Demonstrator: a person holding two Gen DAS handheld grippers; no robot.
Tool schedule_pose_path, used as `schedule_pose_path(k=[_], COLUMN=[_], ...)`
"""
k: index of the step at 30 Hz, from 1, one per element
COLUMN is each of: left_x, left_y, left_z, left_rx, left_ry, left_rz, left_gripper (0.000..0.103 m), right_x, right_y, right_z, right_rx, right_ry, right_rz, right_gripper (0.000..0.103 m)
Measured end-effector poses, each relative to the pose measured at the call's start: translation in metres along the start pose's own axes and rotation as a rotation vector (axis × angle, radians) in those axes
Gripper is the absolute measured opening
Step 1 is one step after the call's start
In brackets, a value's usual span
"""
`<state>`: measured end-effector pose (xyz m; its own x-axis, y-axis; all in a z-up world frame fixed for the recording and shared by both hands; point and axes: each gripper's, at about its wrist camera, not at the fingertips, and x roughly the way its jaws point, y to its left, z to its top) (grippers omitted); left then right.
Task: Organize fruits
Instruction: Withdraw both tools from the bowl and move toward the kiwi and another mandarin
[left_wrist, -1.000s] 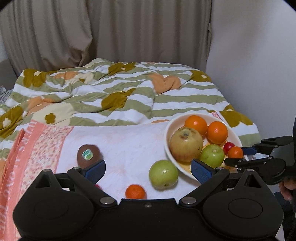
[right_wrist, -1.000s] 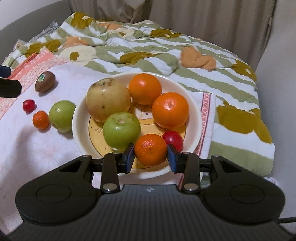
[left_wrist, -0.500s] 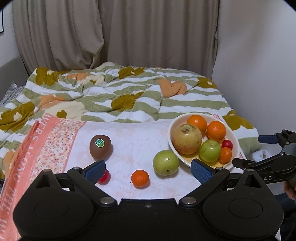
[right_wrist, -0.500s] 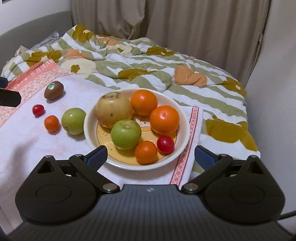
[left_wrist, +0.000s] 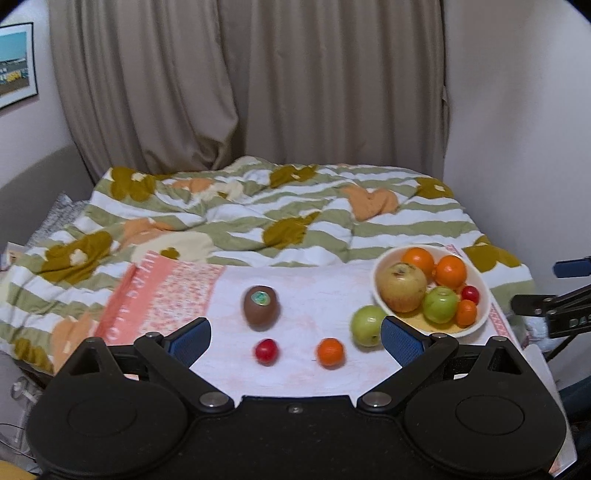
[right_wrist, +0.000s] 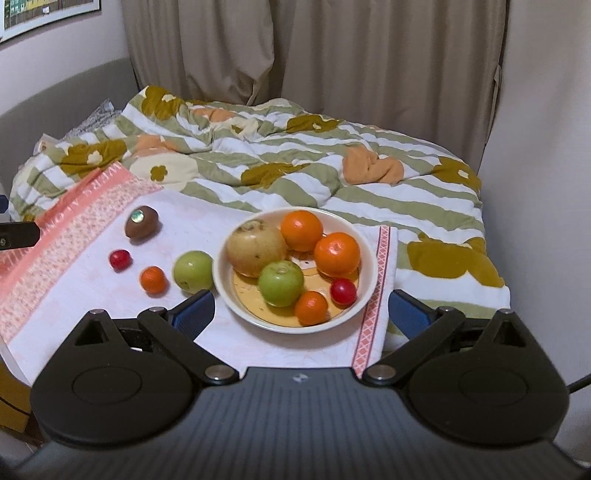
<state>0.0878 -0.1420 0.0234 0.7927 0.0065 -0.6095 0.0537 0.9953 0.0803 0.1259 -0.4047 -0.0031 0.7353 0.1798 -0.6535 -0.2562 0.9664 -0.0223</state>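
Bowl (right_wrist: 369, 254) sits beside cloth's (right_wrist: 373, 325) right edge, both grippers empty.

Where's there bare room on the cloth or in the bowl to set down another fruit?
Bare cloth lies nearer than the cherry tomato and small orange, and more behind the kiwi. The bowl is crowded, its only gap between the green apple and oranges. The loose apple sits against the rim.
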Motion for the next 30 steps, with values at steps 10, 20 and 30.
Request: schedule_pose_path(k=[10, 20, 30], left_x=[-0.002, 0.043, 0.126], left_y=[0.071, 0.127, 0.155], left_z=[0.003, 0.016, 0.041], left_rx=[0.033, 0.147, 0.26], left_ry=[-0.043, -0.007, 0.06], left_rz=[-0.006, -0.15, -0.313], left_gripper=[0.1, 0.1, 0.1], right_x=[-0.016, 0.006, 0.056], right_y=[0.06, 0.128, 0.173], right_z=[0.013, 0.023, 0.023], right_rx=[0.049, 0.157, 0.285], right_ry=[0.001, 0.048, 0.104], right_rz=[-0.031, -0.109, -0.204], right_gripper=[0.103, 0.103, 0.103])
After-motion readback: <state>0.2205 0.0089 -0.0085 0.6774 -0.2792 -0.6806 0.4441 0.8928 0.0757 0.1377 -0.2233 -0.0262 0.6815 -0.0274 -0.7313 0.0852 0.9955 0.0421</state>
